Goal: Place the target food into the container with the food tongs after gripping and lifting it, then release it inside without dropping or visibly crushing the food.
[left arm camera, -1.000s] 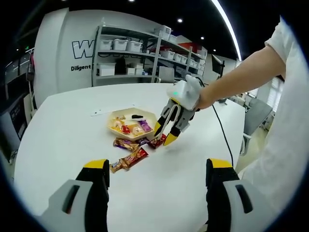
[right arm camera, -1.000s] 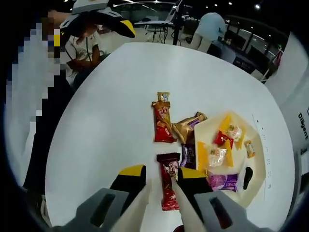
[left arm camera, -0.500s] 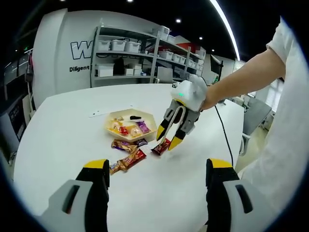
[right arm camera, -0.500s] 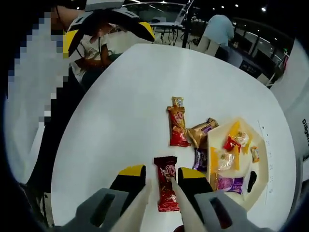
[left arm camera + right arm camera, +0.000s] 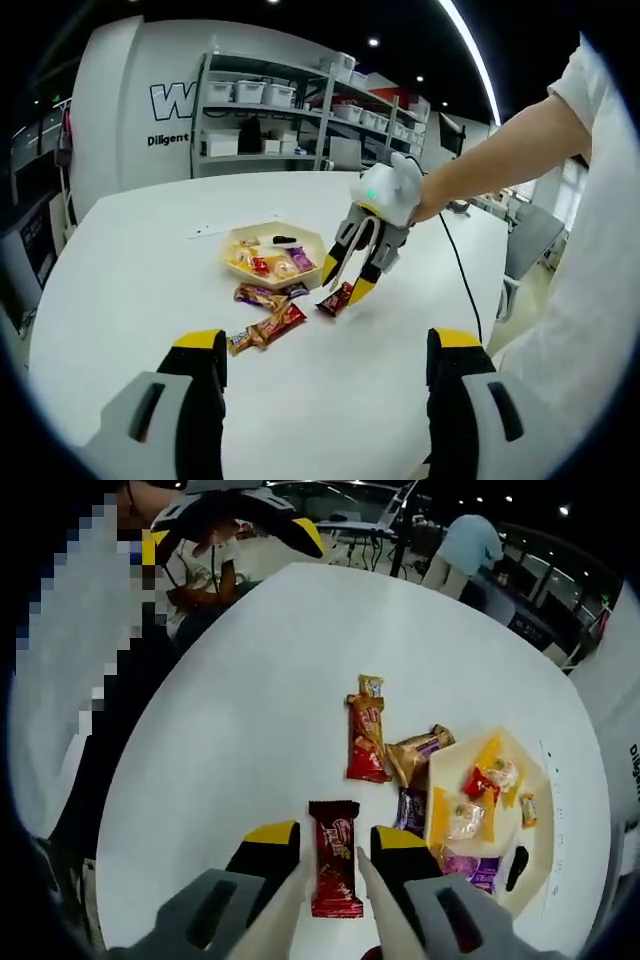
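Observation:
A dark red snack bar (image 5: 334, 872) is pinched between the two arms of the food tongs (image 5: 300, 880), which my right gripper (image 5: 335, 835) is shut on. In the left gripper view the right gripper (image 5: 343, 281) holds that bar (image 5: 336, 298) just over the white table, right of the cream hexagonal tray (image 5: 270, 229). The tray (image 5: 537, 820) holds several wrapped sweets. A red bar (image 5: 365, 740), a gold wrapper (image 5: 415, 752) and a purple wrapper (image 5: 412, 808) lie beside it. My left gripper (image 5: 328, 342) stands open with nothing in it, near the table's front edge.
A black cable (image 5: 460, 270) runs across the table behind the right gripper. Shelves with white bins (image 5: 270, 110) stand beyond the table. A person's arm (image 5: 500, 150) reaches in from the right. Bare table lies left of the snacks.
The right gripper has carried the dark red bar away from the purple wrapper and the pile, with the bar staying between the tong arms. The left gripper has stayed open.

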{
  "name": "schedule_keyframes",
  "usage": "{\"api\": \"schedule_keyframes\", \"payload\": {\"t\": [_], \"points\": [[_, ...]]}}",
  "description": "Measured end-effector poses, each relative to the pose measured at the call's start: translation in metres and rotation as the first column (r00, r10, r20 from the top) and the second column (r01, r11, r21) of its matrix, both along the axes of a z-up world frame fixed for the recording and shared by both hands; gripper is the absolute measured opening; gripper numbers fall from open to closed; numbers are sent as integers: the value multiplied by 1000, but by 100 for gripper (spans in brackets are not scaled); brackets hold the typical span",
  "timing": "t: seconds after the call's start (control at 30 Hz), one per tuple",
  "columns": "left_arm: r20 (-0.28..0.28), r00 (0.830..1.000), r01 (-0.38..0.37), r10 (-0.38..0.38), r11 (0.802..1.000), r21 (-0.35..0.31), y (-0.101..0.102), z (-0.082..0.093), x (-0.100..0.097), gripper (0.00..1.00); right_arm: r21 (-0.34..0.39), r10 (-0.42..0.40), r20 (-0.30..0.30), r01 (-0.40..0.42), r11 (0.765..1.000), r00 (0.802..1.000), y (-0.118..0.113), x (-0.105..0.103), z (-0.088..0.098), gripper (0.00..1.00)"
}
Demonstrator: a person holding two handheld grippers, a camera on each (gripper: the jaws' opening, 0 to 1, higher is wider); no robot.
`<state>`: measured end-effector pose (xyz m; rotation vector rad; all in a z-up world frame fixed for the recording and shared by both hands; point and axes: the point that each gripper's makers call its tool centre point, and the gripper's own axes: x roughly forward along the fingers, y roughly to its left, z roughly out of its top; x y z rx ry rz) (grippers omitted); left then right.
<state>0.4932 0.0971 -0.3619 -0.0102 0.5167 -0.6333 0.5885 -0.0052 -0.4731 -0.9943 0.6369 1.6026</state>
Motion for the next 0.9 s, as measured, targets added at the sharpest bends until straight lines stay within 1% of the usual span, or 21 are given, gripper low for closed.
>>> {"api": "schedule_keyframes", "payload": {"t": [0.07, 0.2, 0.33, 0.47, 0.6, 0.63, 0.67, 0.73, 0.77, 0.9], "points": [[0, 1000, 1, -1, 1000, 0, -1, 1, 0, 79, -12, 10, 5, -10, 1000, 1000, -1, -1, -3, 22], [-1, 1000, -1, 1, 1000, -2, -1, 0, 1, 79, -13, 6, 1, -6, 1000, 1000, -1, 0, -5, 21], [-3, 1000, -2, 2, 1000, -1, 2, -3, 2, 79, -18, -8, 1, 8, 1000, 1000, -2, 1, -8, 20], [-1, 1000, -4, 4, 1000, -4, 1, -1, 2, 79, -23, -24, -7, 24, 999, 1000, -3, 0, -11, 19], [1, 1000, -5, 5, 1000, -7, 0, 0, 2, 79, -20, -52, -15, 51, 998, 999, -3, 1, -10, 18], [1, 1000, -5, 5, 1000, -7, 0, 0, 2, 79, -17, -69, -29, 69, 997, 997, -4, 1, -9, 18], [2, 1000, -4, 4, 1000, -7, -1, 0, 2, 79, -6, -89, -57, 89, 996, 994, -4, -1, -8, 17], [2, 1000, -4, 4, 1000, -9, -1, 0, 2, 79, -26, -77, -36, 76, 997, 996, -8, 0, -10, 17], [2, 1000, -2, 2, 1000, -9, -1, 0, 2, 79, -26, -81, -40, 80, 996, 996, -9, -1, -9, 17], [4, 1000, 1, -1, 1000, -11, -3, 0, 1, 79, -3, -109, -44, 109, 994, 993, -6, 3, 3, 17]]}}
